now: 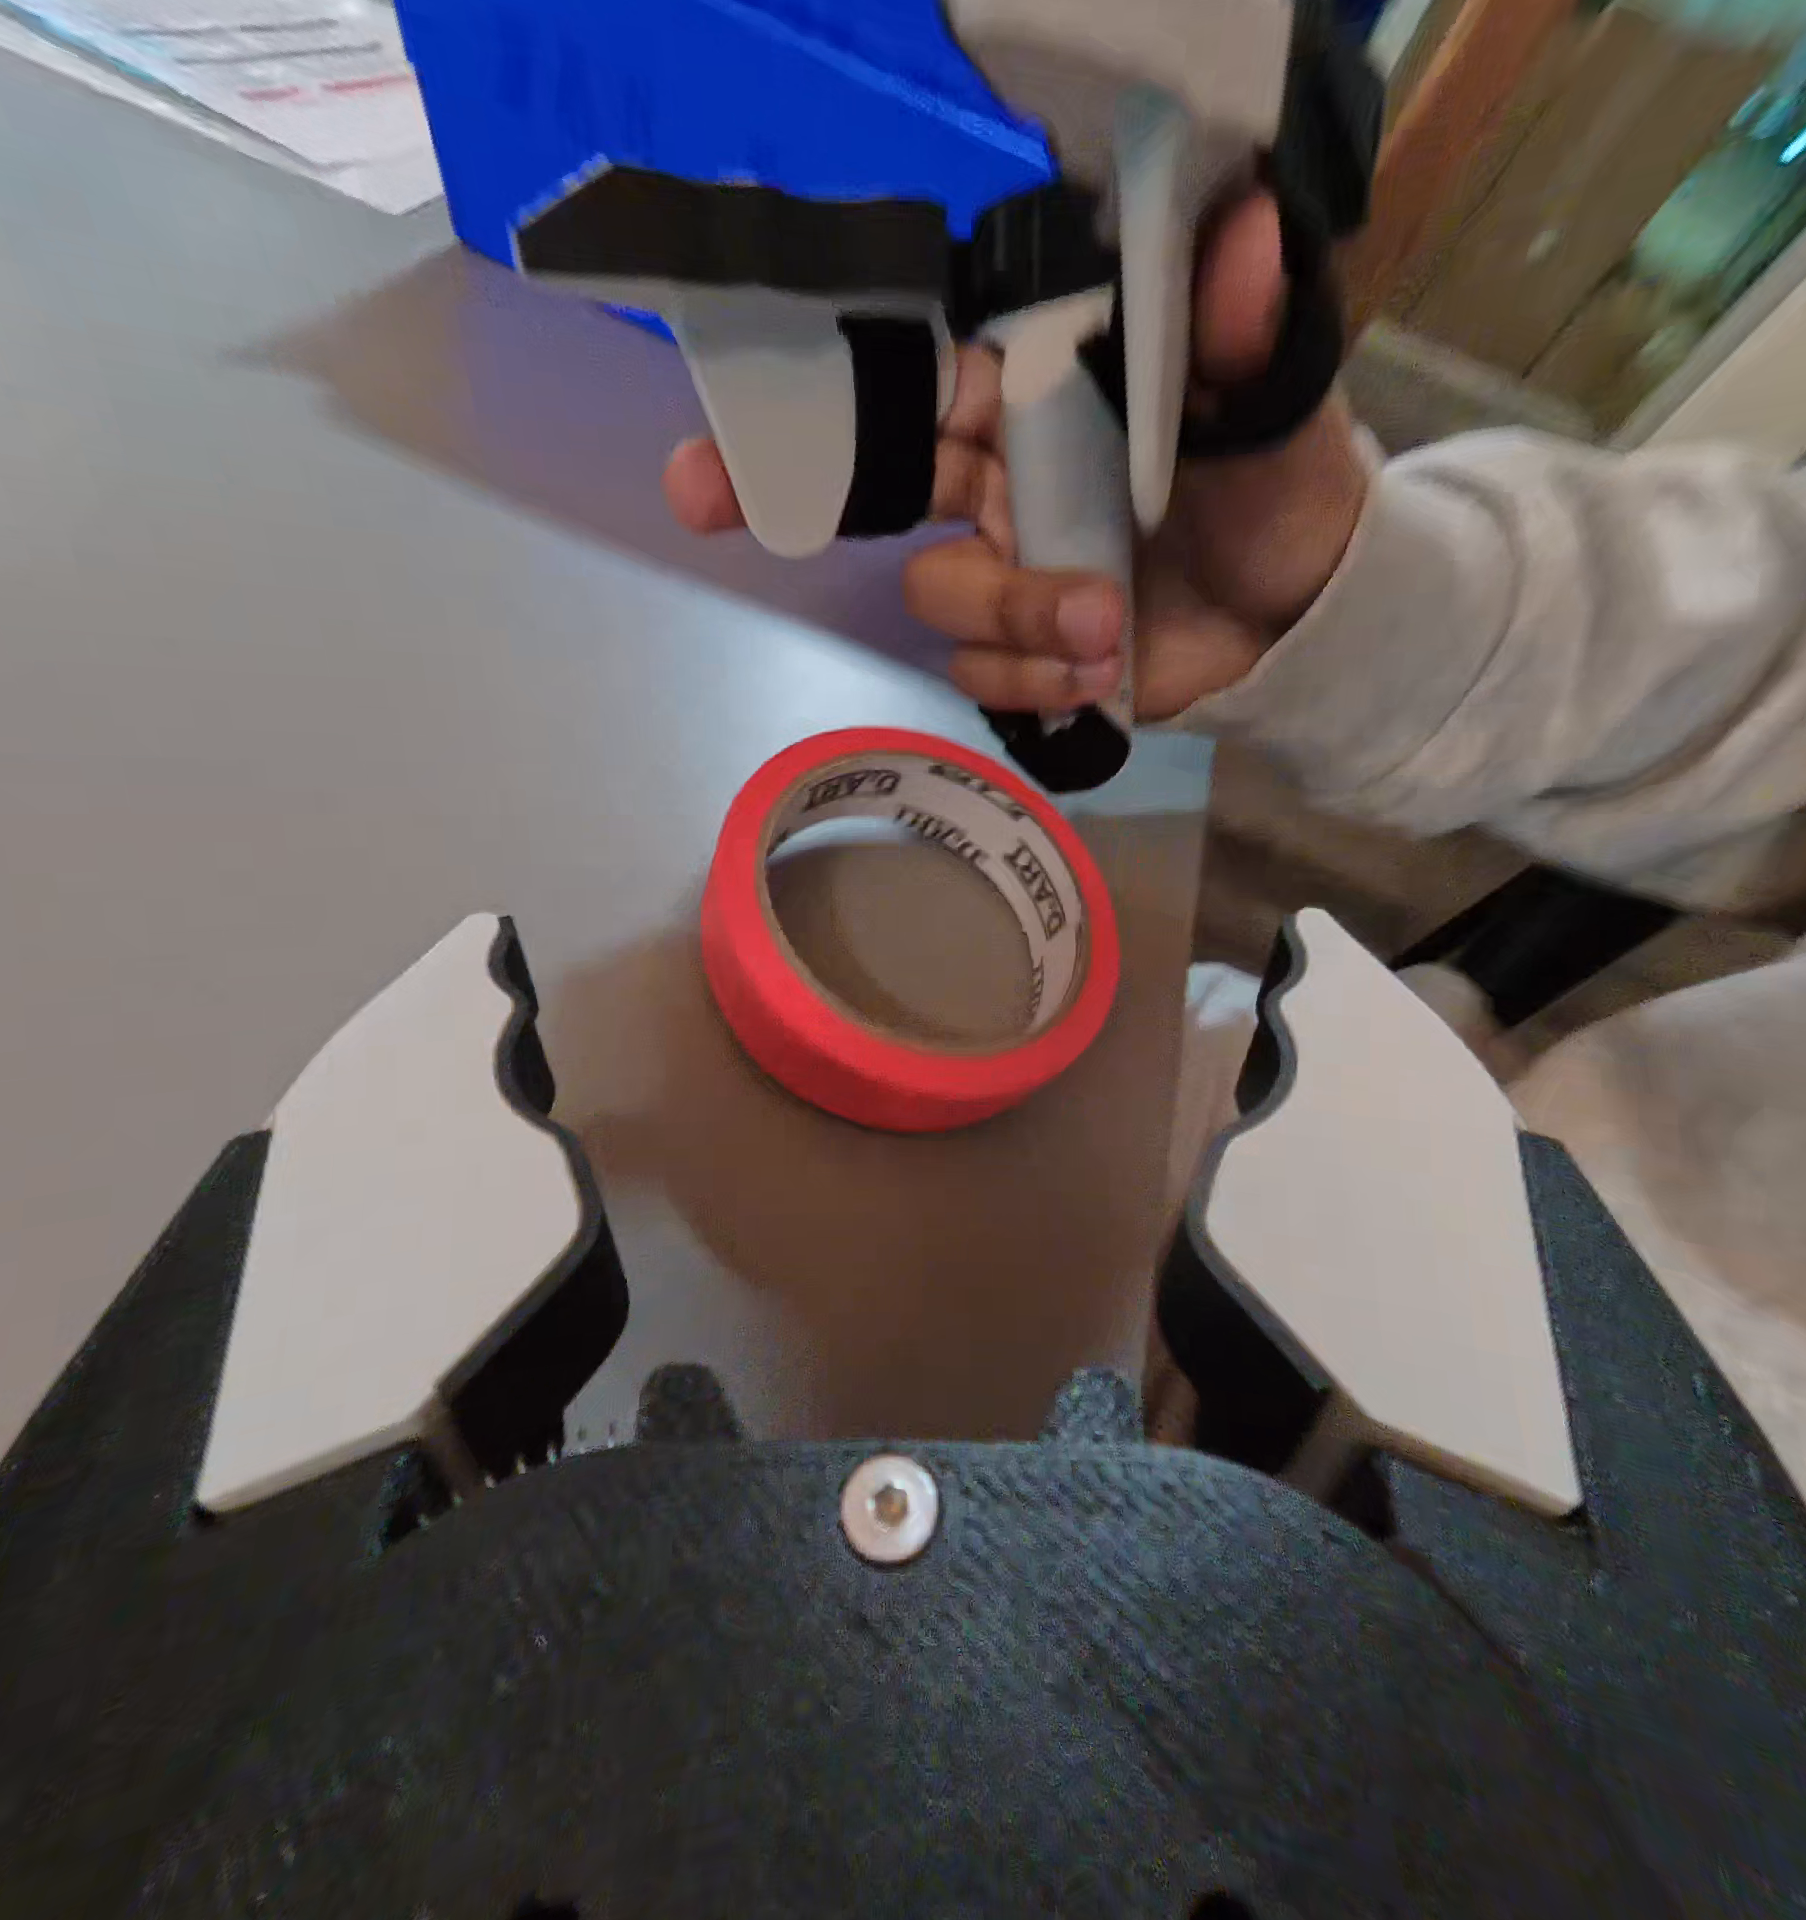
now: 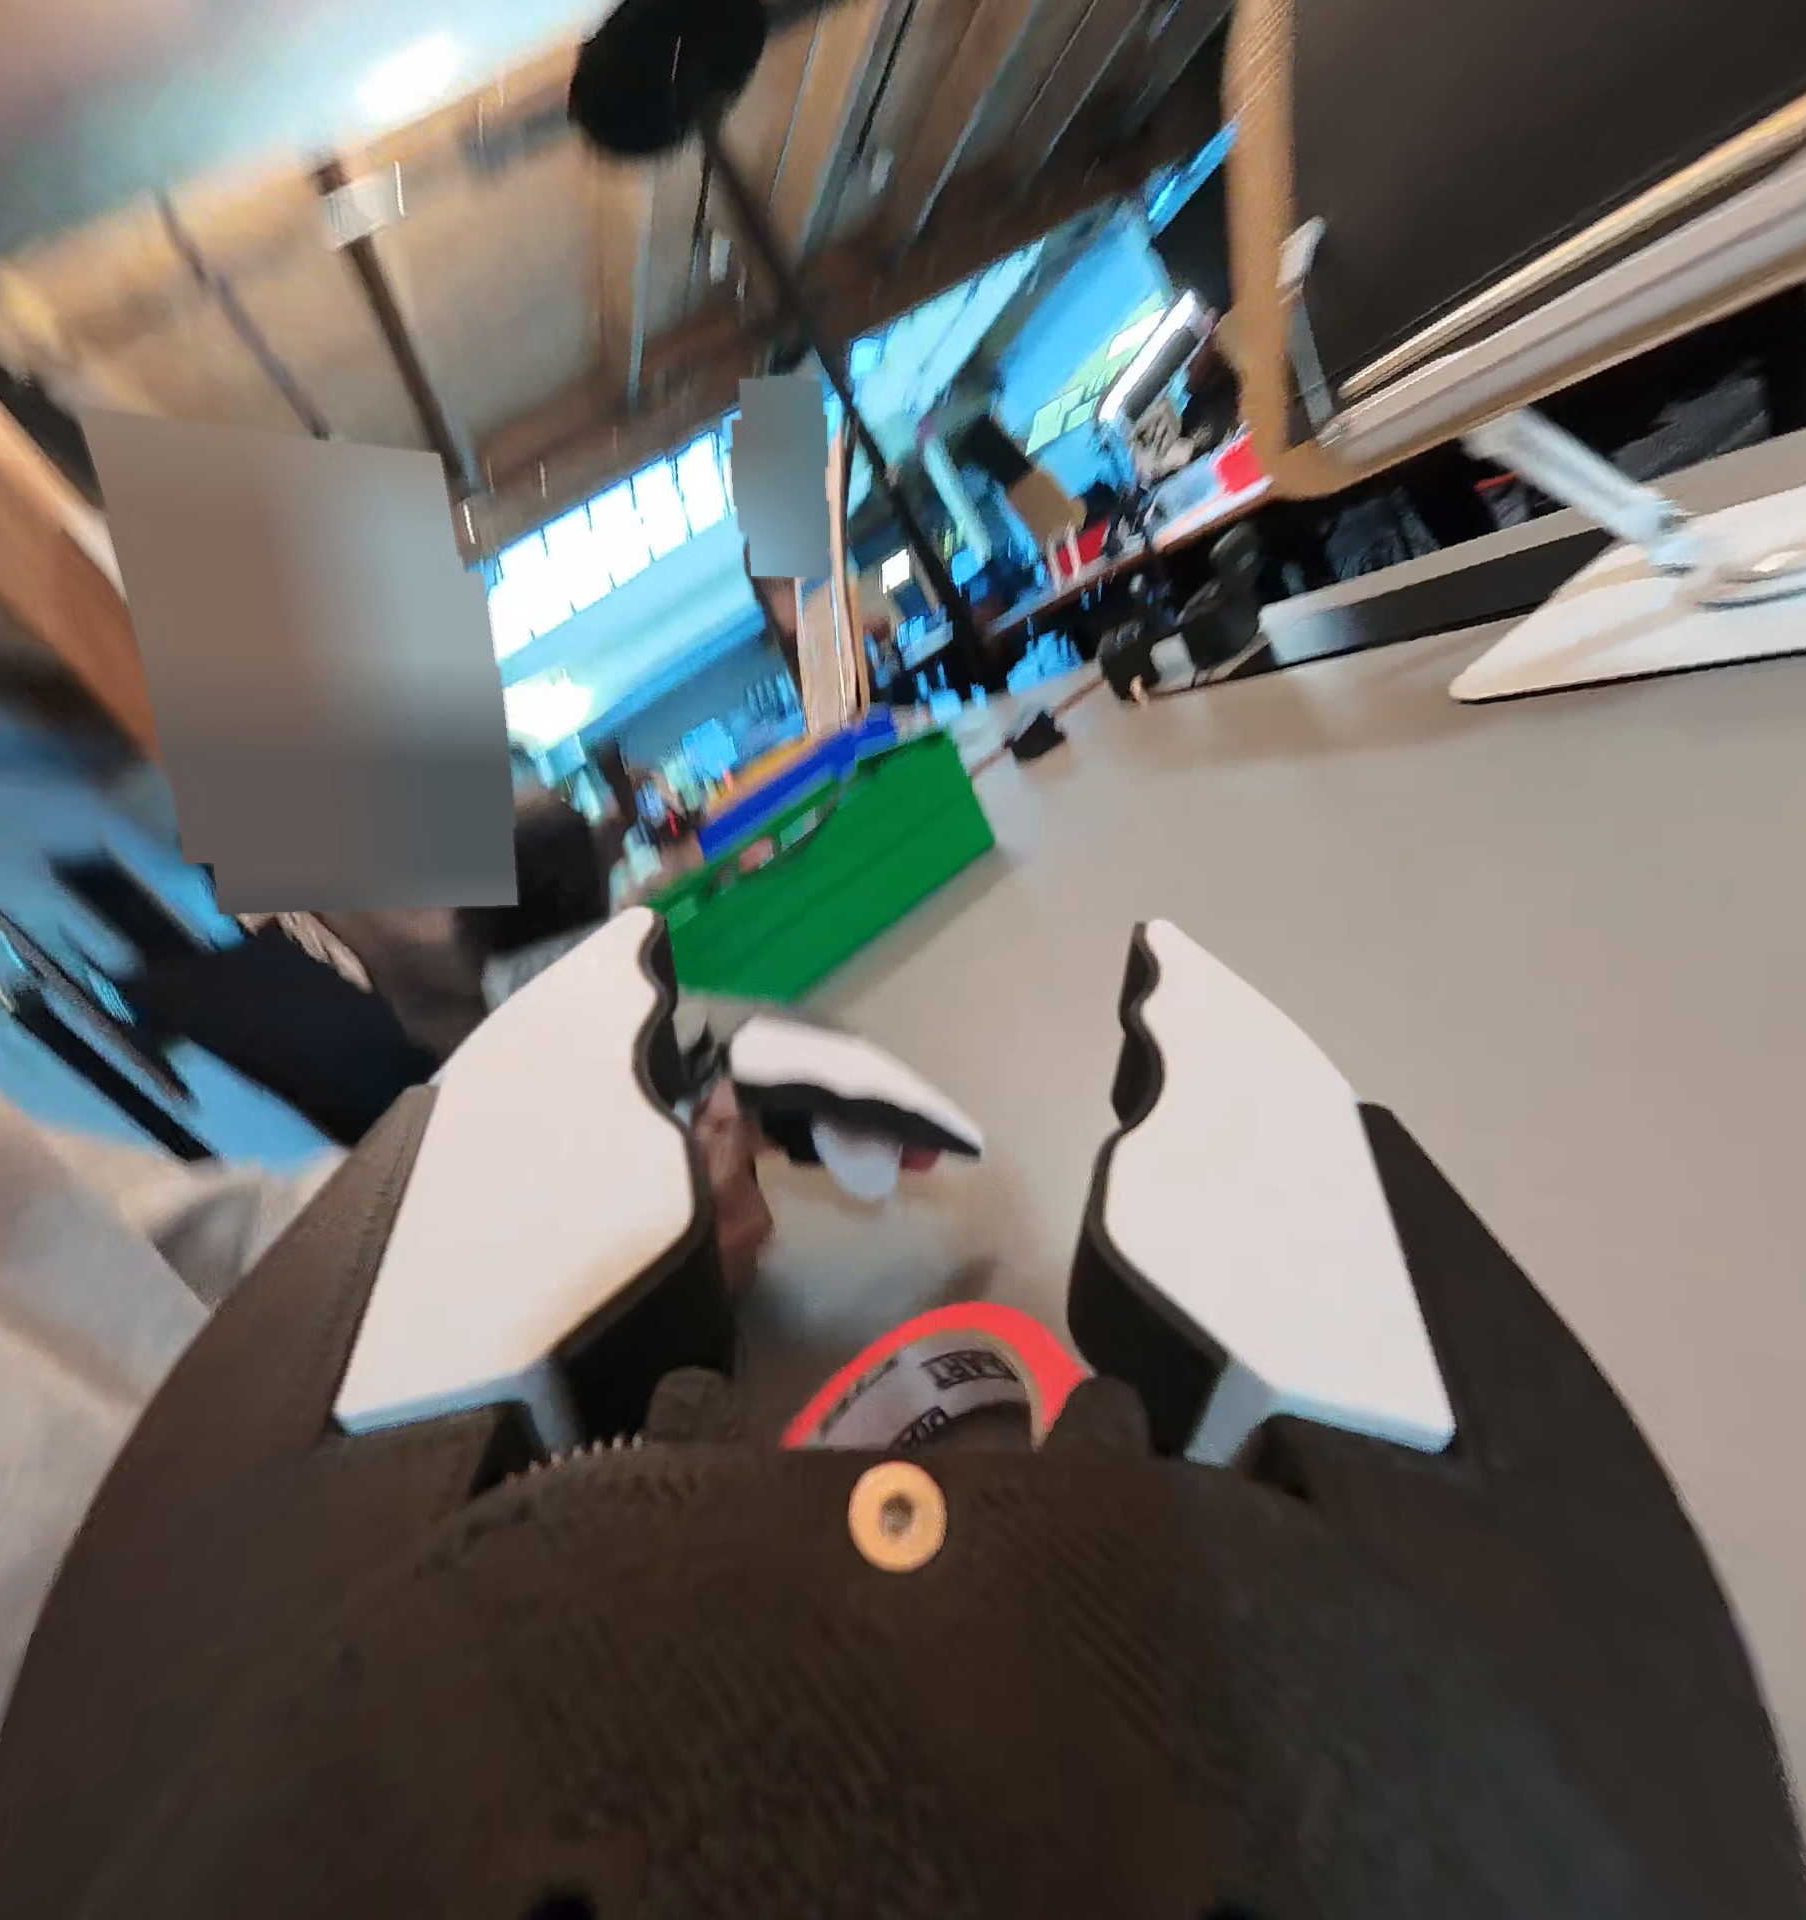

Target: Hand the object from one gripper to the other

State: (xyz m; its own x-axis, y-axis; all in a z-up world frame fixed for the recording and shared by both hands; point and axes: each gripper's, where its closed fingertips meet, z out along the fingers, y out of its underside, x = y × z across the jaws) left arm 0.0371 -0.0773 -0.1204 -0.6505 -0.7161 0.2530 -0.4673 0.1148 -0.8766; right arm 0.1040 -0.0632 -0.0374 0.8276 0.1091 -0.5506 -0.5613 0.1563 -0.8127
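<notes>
A red tape roll (image 1: 774, 1039) lies flat on the grey table (image 1: 255, 623), near the table's right edge. My left gripper (image 1: 899, 935) is open and empty, with its fingers on either side of the roll and a little short of it. The right gripper (image 1: 940, 623), with a blue body and held by a hand, hangs just beyond and above the roll, fingers pointing down and apart. In the right wrist view the right gripper (image 2: 899, 935) is open and empty. The roll (image 2: 940, 1340) shows low between its fingers, near their base. A left gripper finger (image 2: 857, 1081) shows ahead.
The table edge (image 1: 1200, 831) runs just right of the roll. A grey sleeve (image 1: 1605, 644) reaches in from the right. A sheet of paper (image 1: 286, 94) lies at the far left. A green crate (image 2: 837, 883) and a monitor stand (image 2: 1657, 592) stand farther along the table. Across from one pair of fingers to the other is roughly 10 cm.
</notes>
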